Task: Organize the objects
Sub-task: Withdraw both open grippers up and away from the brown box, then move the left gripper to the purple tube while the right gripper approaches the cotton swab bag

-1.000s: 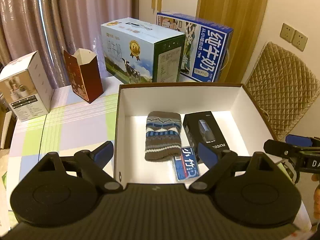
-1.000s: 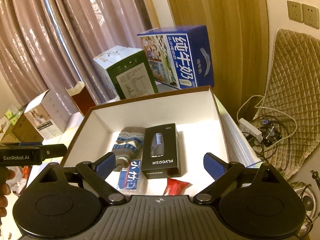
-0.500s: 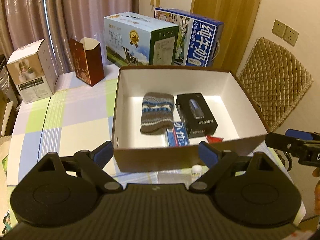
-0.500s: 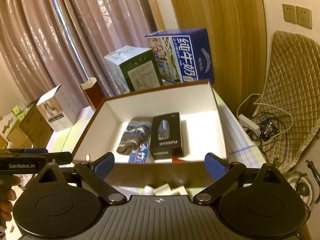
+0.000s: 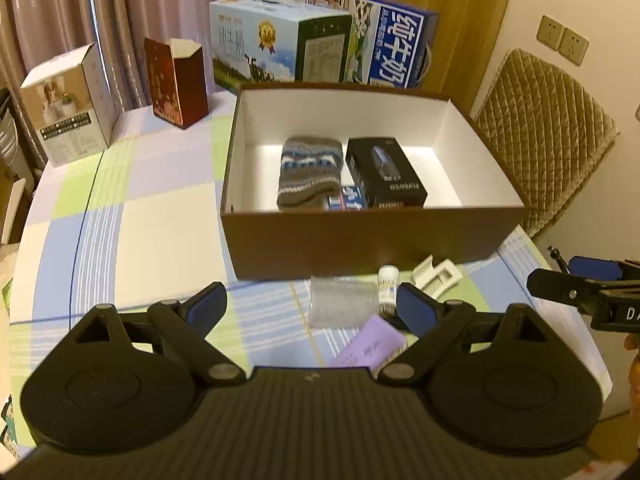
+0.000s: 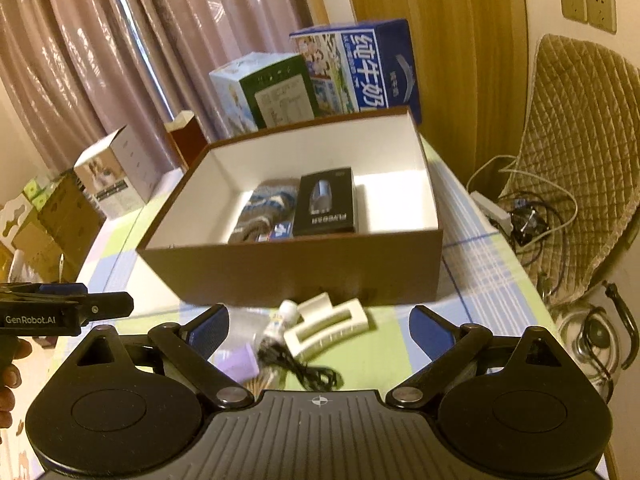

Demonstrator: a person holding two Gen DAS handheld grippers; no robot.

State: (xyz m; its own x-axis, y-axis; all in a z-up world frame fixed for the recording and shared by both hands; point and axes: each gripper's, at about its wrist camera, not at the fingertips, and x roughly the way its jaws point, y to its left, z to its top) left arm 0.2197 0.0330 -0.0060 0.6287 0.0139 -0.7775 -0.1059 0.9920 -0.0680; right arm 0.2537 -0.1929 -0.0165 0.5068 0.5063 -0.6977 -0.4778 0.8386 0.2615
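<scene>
I hold two hand-held grippers low over the near edge of the table [image 5: 152, 232], and both are spread wide with nothing between the fingers. The left hand-held gripper [image 5: 312, 304] and the right hand-held gripper [image 6: 320, 324] both look toward the big brown box [image 5: 360, 244], which sits just past a small pile of loose things. I think these loose things are what I must put away next. The white hair clip [image 6: 328, 322] lies just ahead of my right hand-held gripper, a little left of its middle, and its long side runs left to right and tips up toward the right. The small white bottle [image 6: 282, 320] lies touching the clip on its left. My right hand-held gripper seems nearer to the clip, so I would use that one and turn it so the fingers close across the thin side. A purple packet [image 5: 370, 346], a clear bag [image 5: 340, 304] and a black cord [image 6: 304, 368] lie nearer still, partly hidden behind the gripper bodies. Inside the box I see a knit hat [image 5: 310, 174], a black carton [image 5: 384, 172] and a blue packet [image 5: 348, 200], cut off by the near wall. The picture is a bit blurry here.
</scene>
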